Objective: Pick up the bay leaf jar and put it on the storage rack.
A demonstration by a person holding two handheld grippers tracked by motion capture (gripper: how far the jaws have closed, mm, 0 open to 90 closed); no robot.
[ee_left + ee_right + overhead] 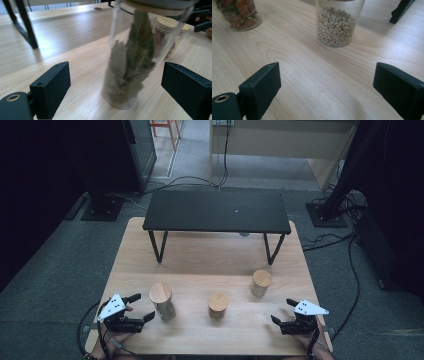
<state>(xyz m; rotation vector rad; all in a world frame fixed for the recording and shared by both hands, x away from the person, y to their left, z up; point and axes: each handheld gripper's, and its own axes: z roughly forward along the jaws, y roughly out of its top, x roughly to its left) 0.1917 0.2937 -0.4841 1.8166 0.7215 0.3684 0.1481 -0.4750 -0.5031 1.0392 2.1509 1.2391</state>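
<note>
Nearest the person, the left gripper (141, 307) stands wide open, holding nothing, lined up on the tall jar of leaves (162, 301) just ahead, apparently for a grasp. The right gripper (283, 313) waits equally open and empty. Between them sits a short jar (218, 305); the jar of grains (260, 283) stands beyond, before the black shelf (217, 210).

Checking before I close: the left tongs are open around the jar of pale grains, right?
Not quite. The left tongs are open, but the jar ahead of them holds dried leaves, as the left gripper view shows. The jar of pale grains stands before the right tongs.
</note>
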